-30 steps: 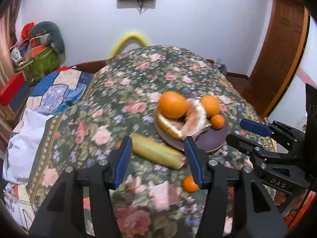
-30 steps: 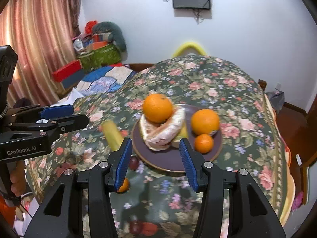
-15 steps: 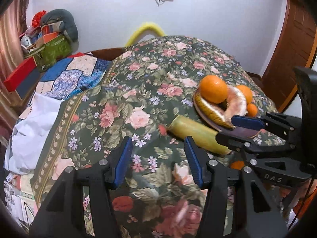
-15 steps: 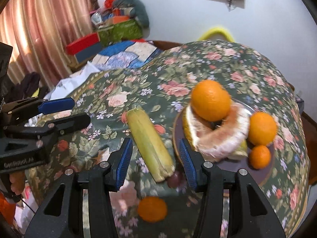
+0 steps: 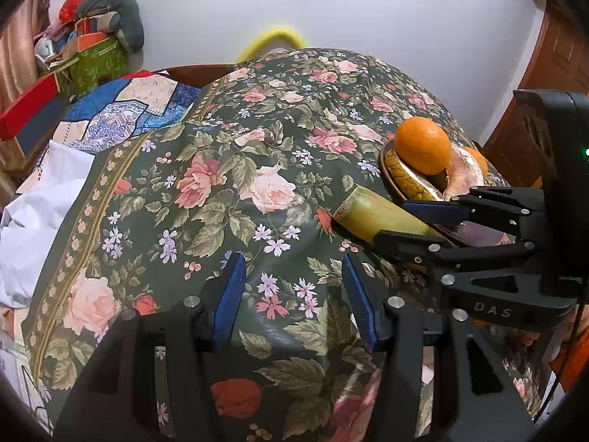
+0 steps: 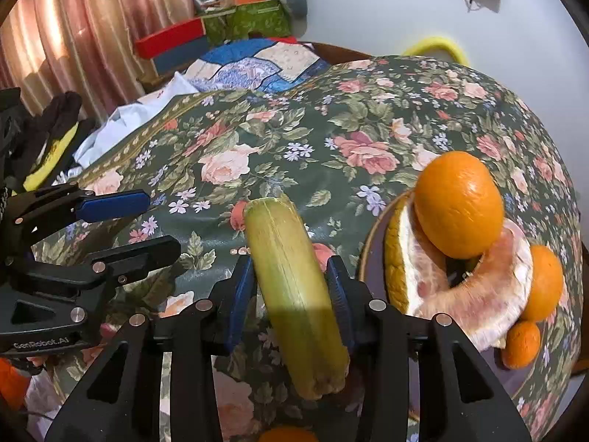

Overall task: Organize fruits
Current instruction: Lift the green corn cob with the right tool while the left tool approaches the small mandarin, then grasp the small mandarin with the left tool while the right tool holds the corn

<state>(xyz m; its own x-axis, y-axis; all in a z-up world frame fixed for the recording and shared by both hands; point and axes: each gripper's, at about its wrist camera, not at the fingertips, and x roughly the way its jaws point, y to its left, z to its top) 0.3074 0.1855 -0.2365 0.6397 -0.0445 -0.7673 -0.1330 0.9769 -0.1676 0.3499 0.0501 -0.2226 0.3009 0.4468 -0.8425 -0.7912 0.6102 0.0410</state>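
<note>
A long green-yellow husked corn cob (image 6: 294,294) lies on the floral tablecloth just left of a dark plate (image 6: 371,258). My right gripper (image 6: 291,287) straddles the cob, blue pads at both its sides; the cob still rests on the cloth. The plate holds a big orange (image 6: 458,204), a peeled pomelo piece (image 6: 475,309) and two smaller oranges (image 6: 545,280). My left gripper (image 5: 292,287) is open and empty over bare cloth, left of the cob (image 5: 375,217). The right gripper (image 5: 416,224) shows in the left wrist view around the cob.
A small orange (image 6: 287,434) lies on the cloth at the near edge under my right gripper. The table (image 5: 257,147) is round and drops off on all sides. A bed with quilts and boxes (image 5: 92,62) stands to the left.
My right gripper moved left from the plate down onto the cob and narrowed around it. My left gripper swung left, away from the cob, and stays open.
</note>
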